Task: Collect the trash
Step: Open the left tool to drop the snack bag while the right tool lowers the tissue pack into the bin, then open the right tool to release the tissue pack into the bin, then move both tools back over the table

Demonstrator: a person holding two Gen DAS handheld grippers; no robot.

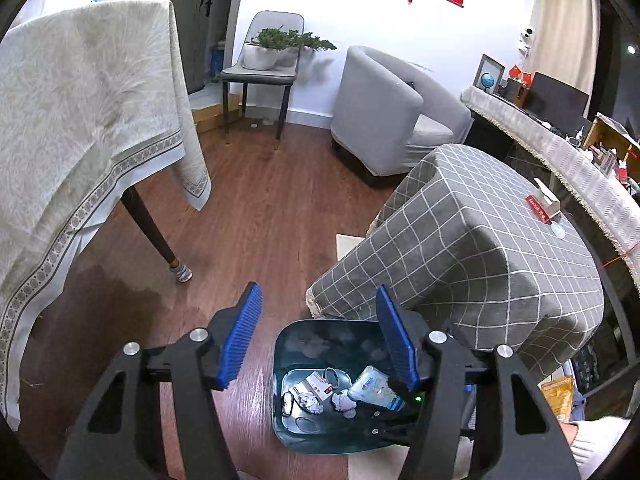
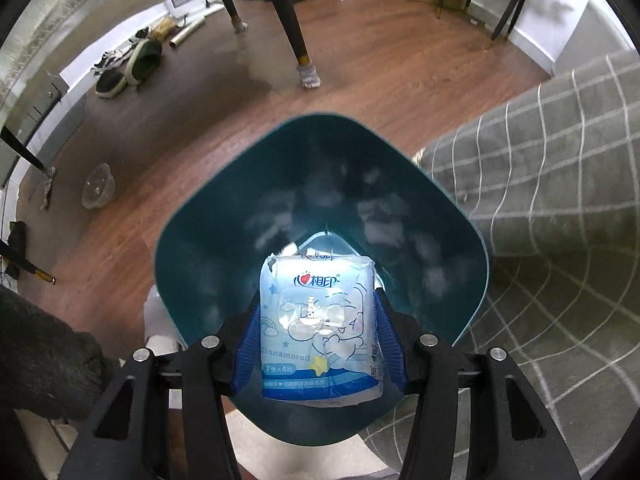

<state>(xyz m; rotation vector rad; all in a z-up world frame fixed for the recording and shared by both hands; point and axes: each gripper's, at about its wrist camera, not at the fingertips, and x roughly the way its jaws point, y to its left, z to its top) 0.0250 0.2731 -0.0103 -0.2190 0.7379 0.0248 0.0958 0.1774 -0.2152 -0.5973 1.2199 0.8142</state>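
A wooden floor (image 1: 256, 216) is spread across the room. At the left, a table draped in a pale patterned cloth (image 1: 80, 120) is seen, one dark leg (image 1: 150, 224) ending in a striped sock. At the far wall a grey chair (image 1: 264, 68) is loaded with a potted plant (image 1: 276, 46), and a grey armchair (image 1: 384, 120) is placed to its right. A checked grey cloth (image 1: 480, 240) covers a low table at the right (a small red-and-white box (image 1: 544, 202) rests on it).
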